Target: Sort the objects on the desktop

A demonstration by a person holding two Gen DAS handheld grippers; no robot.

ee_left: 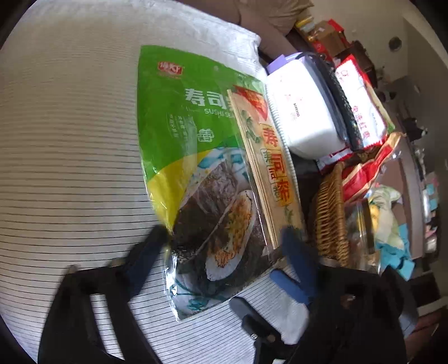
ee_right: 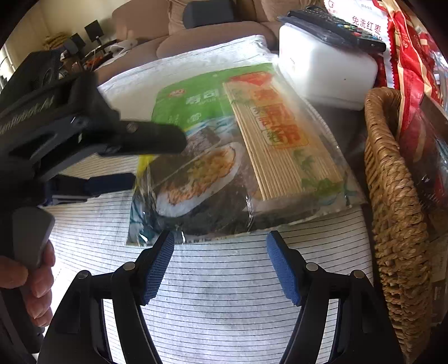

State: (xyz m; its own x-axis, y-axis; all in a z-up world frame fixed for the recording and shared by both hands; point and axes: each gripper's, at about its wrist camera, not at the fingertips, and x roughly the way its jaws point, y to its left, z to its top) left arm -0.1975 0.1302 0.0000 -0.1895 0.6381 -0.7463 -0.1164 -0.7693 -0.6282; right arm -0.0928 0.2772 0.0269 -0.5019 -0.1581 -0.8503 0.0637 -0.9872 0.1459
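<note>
A green and clear sushi seaweed package [ee_left: 201,156] with a bamboo rolling mat [ee_left: 268,173] inside lies flat on a striped white cloth [ee_left: 70,168]. My left gripper [ee_left: 224,240] is blurred and straddles the package's near corner, one finger at each edge. From the right wrist view, the left gripper [ee_right: 156,161] reaches in from the left, its upper finger above the package's [ee_right: 224,145] left edge and its lower finger beside it. No pressing is visible. My right gripper [ee_right: 221,263] stands open just short of the package's near edge, with only striped cloth between its pads.
A wicker basket [ee_right: 397,196] of red snack bags stands to the right of the package. Behind it a white box [ee_right: 322,72] carries a black remote control [ee_right: 336,25], with a red-and-white date bag [ee_left: 361,103] alongside. A hand [ee_right: 33,280] grips the left gripper's handle. A sofa is beyond.
</note>
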